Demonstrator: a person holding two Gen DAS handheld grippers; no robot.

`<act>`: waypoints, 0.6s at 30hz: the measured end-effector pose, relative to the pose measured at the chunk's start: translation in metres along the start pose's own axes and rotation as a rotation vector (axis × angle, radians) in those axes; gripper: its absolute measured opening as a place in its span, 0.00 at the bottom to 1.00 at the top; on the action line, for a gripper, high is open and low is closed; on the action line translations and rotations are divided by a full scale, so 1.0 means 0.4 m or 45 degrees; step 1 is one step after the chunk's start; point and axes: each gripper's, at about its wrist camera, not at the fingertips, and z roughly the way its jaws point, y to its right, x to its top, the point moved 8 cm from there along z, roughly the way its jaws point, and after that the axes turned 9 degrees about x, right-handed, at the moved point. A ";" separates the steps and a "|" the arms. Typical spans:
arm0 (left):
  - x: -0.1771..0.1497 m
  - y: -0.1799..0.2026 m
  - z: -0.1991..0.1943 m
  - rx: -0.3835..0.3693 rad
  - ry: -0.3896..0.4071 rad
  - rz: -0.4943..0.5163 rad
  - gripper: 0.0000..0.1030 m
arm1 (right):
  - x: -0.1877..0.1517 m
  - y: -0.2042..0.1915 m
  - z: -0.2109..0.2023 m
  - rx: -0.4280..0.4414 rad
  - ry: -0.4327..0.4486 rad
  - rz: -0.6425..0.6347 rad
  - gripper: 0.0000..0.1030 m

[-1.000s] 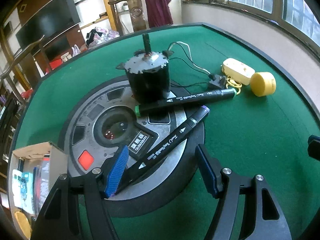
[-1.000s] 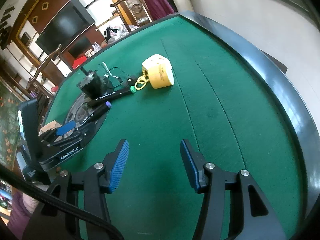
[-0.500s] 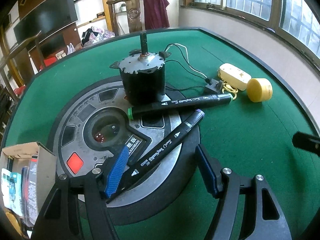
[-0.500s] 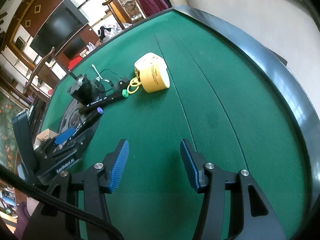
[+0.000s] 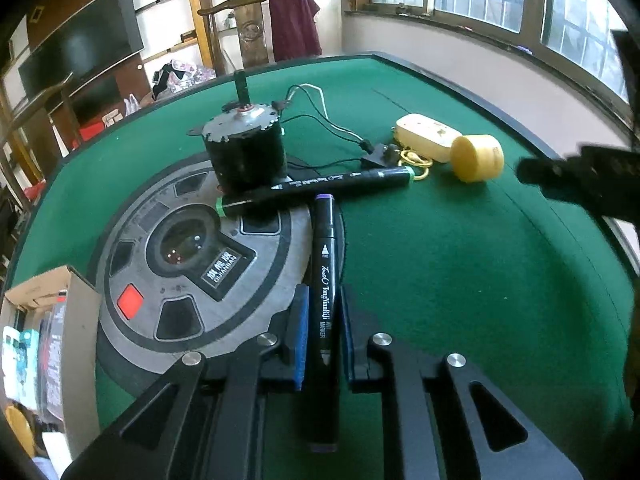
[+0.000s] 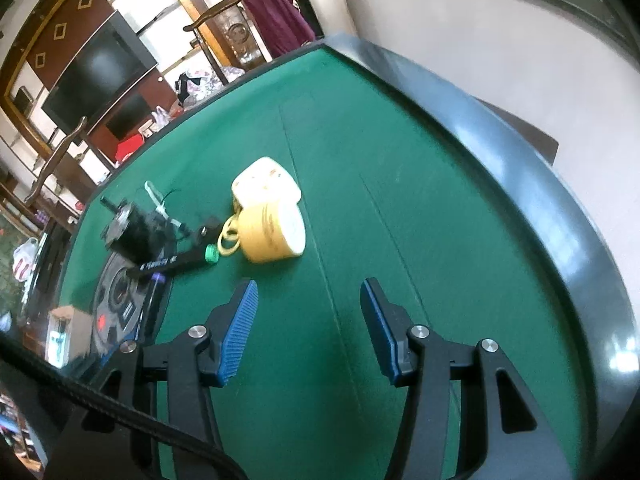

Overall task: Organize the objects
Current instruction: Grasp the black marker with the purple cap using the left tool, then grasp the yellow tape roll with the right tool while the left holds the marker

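A: What has changed nearest the left wrist camera?

B: The left gripper (image 5: 323, 332) now clamps the purple-capped marker (image 5: 325, 280); a moment ago its jaws stood wide with the marker lying slantwise between them; now the blue pads press both sides of the barrel, which points straight ahead along the fingers; its purple cap reaches the edge of the round grey console (image 5: 200, 252) set in the green table (image 5: 460, 272).

A: So the pickup is secured?

B: Likely; lifting it away looks like the next step; the green-capped marker (image 5: 316, 186) lies crosswise just beyond the cap, against the black motor (image 5: 244, 152).

A: And the right gripper (image 6: 308, 320)?

B: Open over bare felt, holding nothing; it has drifted closer to the yellow cup (image 6: 274, 232) and the cream case (image 6: 266, 180) behind it.

A: Anything hard to read?

B: The cardboard box (image 5: 52, 344) is cut off at the left edge, its contents unclear; whether the held marker's rear end rests on the felt cannot be told.
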 end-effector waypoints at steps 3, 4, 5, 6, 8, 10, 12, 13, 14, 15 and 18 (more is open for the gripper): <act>-0.002 -0.009 -0.002 -0.037 -0.012 -0.052 0.11 | 0.028 -0.014 0.024 -0.016 0.003 -0.047 0.50; -0.003 -0.012 -0.004 -0.050 -0.017 -0.066 0.11 | 0.035 -0.021 0.033 -0.016 -0.002 -0.063 0.50; -0.006 -0.016 -0.006 -0.063 -0.025 -0.086 0.11 | 0.042 -0.030 0.045 -0.016 -0.009 -0.082 0.50; -0.008 -0.019 -0.007 -0.071 -0.031 -0.100 0.11 | 0.049 -0.041 0.060 -0.022 -0.021 -0.105 0.50; -0.011 -0.021 -0.010 -0.088 -0.040 -0.121 0.11 | 0.057 -0.055 0.084 -0.040 -0.033 -0.138 0.50; -0.013 -0.023 -0.013 -0.096 -0.046 -0.136 0.11 | 0.061 -0.063 0.109 -0.073 -0.049 -0.170 0.50; -0.012 -0.030 -0.014 -0.111 -0.057 -0.161 0.11 | 0.063 -0.064 0.131 -0.114 -0.064 -0.198 0.50; -0.015 -0.034 -0.015 -0.120 -0.063 -0.176 0.11 | 0.062 -0.063 0.135 -0.127 -0.073 -0.206 0.48; -0.018 -0.038 -0.016 -0.132 -0.071 -0.195 0.11 | 0.061 -0.060 0.137 -0.132 -0.074 -0.206 0.43; -0.022 -0.040 -0.019 -0.136 -0.075 -0.204 0.11 | 0.058 -0.059 0.135 -0.119 -0.079 -0.199 0.33; -0.030 -0.047 -0.025 -0.139 -0.078 -0.228 0.11 | 0.051 -0.059 0.120 -0.102 -0.070 -0.201 0.30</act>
